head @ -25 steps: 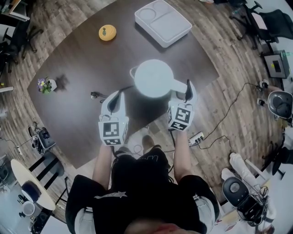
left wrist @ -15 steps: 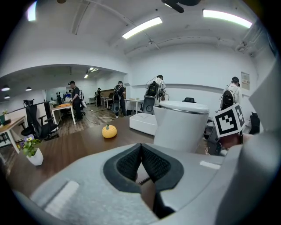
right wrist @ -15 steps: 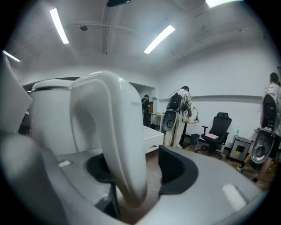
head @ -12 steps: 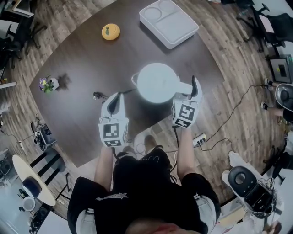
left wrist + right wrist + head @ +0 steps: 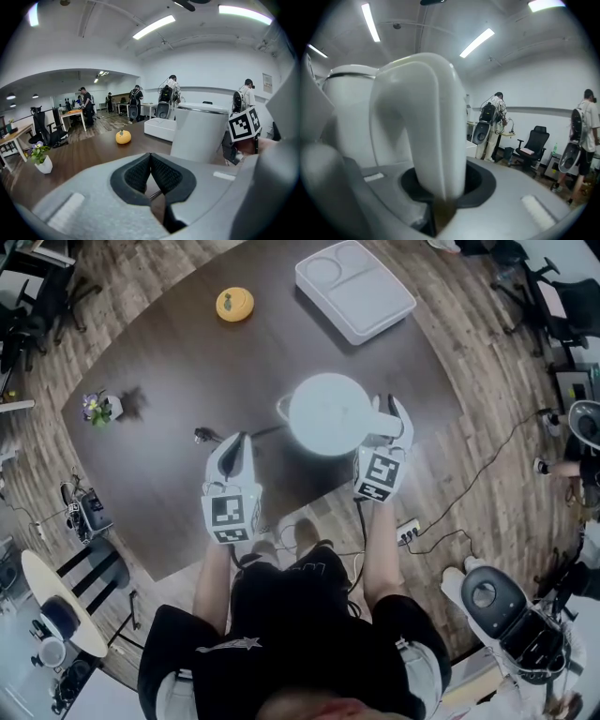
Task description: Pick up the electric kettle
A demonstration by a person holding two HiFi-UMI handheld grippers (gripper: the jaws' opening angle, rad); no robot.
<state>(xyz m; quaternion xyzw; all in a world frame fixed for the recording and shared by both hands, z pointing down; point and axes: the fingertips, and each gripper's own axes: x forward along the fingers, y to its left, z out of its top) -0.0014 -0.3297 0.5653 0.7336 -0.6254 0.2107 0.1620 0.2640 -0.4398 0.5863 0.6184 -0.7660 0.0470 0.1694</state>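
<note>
The white electric kettle (image 5: 330,413) stands on the dark table (image 5: 169,484), its handle pointing toward my right gripper (image 5: 386,420). In the right gripper view the handle (image 5: 426,126) fills the gap between the dark pads, which are closing on it and touch it on both sides. The kettle's body (image 5: 347,117) rises at the left there. My left gripper (image 5: 238,442) hovers left of the kettle, shut with nothing in it. In the left gripper view (image 5: 151,161) the kettle (image 5: 197,133) stands ahead on the right.
A white divided tray (image 5: 356,292) lies at the table's far side, with a yellow pumpkin-shaped object (image 5: 234,304) to its left. A small potted plant (image 5: 97,410) sits at the left edge. A cord end (image 5: 202,435) lies near my left gripper. A power strip (image 5: 406,529) is on the floor.
My right gripper has moved in onto the kettle's handle, and its jaws have gone from wide open to closed around it. The left gripper has barely shifted.
</note>
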